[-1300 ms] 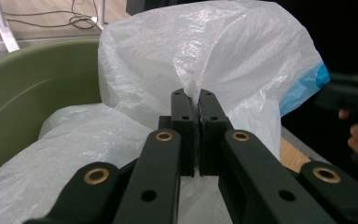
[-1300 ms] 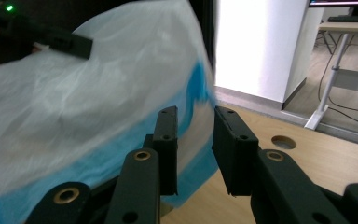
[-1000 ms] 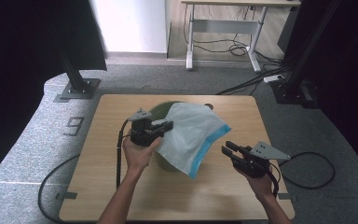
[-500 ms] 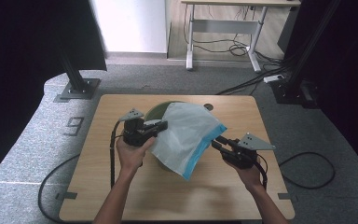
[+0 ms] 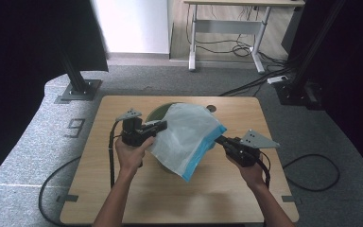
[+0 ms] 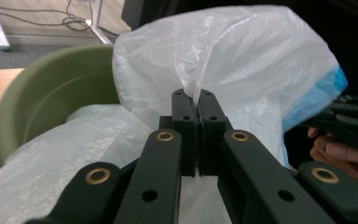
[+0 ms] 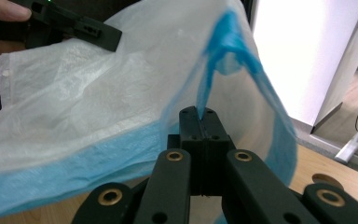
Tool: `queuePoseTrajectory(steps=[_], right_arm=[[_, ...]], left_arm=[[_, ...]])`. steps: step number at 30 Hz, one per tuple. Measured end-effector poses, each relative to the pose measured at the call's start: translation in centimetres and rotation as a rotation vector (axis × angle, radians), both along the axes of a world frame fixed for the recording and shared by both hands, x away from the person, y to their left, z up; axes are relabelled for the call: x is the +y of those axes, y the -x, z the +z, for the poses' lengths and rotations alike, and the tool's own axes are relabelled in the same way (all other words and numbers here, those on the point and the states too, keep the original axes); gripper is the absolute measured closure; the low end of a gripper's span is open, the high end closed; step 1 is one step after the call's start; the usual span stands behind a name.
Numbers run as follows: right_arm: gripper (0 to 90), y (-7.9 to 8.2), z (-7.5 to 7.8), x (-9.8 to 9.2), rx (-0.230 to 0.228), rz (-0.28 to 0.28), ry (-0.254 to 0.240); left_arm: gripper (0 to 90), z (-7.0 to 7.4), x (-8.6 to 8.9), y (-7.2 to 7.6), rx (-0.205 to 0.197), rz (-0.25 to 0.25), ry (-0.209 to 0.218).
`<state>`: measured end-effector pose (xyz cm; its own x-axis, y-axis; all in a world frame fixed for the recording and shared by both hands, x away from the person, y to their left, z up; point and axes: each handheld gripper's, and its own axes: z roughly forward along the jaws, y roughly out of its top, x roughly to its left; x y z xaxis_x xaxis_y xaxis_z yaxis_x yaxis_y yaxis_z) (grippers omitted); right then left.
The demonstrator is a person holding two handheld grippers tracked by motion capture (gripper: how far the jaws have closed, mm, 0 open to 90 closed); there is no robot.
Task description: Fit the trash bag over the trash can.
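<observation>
A thin, translucent white plastic bag (image 5: pixel 185 135) with a blue strip along 1 edge hangs stretched above the middle of the table (image 5: pixel 227 198), held up off it at 2 opposite edges, crinkled, draped over a green bowl (image 5: pixel 157 112).

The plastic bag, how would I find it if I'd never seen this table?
Look at the wooden table, then its middle, where a green bowl sits. Draped over that bowl is the plastic bag, pinched by the left gripper and the right gripper. It is the one thin, crinkly, see-through white thing, with a blue strip along its edge.
</observation>
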<state>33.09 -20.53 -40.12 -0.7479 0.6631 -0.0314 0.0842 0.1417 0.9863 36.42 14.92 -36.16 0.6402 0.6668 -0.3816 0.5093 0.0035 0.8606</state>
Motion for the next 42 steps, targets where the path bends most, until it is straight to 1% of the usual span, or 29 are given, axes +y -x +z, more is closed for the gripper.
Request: queuePoseTrajectory(steps=[2,3,4,8,9,10,12,14,18,21,25,27,28,29,30,31,35,42], right_arm=[[88.8,-0.1,0.0,-0.2,0.011,0.000,0.000],[88.9,-0.2,0.0,-0.3,0.017,-0.005,0.002],[88.9,-0.2,0.0,-0.3,0.017,-0.005,0.002],[88.9,-0.3,-0.2,-0.9,0.020,-0.036,0.031],[88.9,-0.3,-0.2,-1.1,0.019,-0.046,0.037],[88.9,-0.4,-0.3,-1.3,0.023,-0.055,0.037],[88.9,-0.8,-0.4,-1.9,0.036,-0.071,0.025],[88.9,-1.2,-0.5,-2.5,0.051,-0.095,0.018],[88.9,-1.8,-0.4,-3.5,0.058,-0.146,0.019],[88.9,-2.0,-0.3,-4.2,0.056,-0.171,0.012],[88.9,-1.8,-0.1,-5.0,0.045,-0.198,0.006],[88.9,-1.6,0.0,-5.3,0.037,-0.210,0.001],[88.9,-1.6,0.0,-5.3,0.037,-0.210,0.001],[88.9,-1.5,0.1,-5.6,0.034,-0.217,-0.003],[88.9,-1.5,0.1,-5.6,0.034,-0.217,-0.003],[88.8,-1.5,0.0,-5.7,0.037,-0.223,-0.002],[88.8,-1.4,0.0,-5.8,0.038,-0.221,-0.008],[88.8,-0.5,-0.2,-5.1,0.030,-0.191,-0.011]], left_arm=[[88.2,0.0,0.1,-0.1,-0.003,0.007,0.007],[88.6,0.0,0.3,-0.2,-0.012,0.021,0.020],[89.0,0.0,0.3,-0.2,-0.012,0.021,0.020],[89.5,0.2,0.8,-0.5,-0.039,0.059,0.036],[89.5,0.2,0.8,-0.5,-0.039,0.059,0.036],[89.6,0.3,1.1,-0.7,-0.047,0.071,0.051],[89.6,0.2,1.4,-1.0,-0.053,0.078,0.069],[89.6,0.1,1.5,-1.4,-0.050,0.081,0.086],[89.6,0.1,1.6,-1.7,-0.060,0.087,0.086],[89.6,0.2,1.8,-1.7,-0.066,0.092,0.091],[89.7,0.3,2.0,-1.5,-0.074,0.092,0.092],[89.7,0.4,2.3,-1.2,-0.088,0.086,0.090],[89.7,0.4,2.3,-1.2,-0.088,0.086,0.090],[89.7,0.5,2.5,-1.0,-0.098,0.077,0.098],[89.7,0.5,2.5,-1.0,-0.098,0.077,0.098],[89.7,0.6,2.8,-0.7,-0.108,0.068,0.099],[89.7,0.7,3.0,-0.2,-0.118,0.056,0.100],[89.6,0.7,4.0,1.0,-0.133,0.048,0.086]])
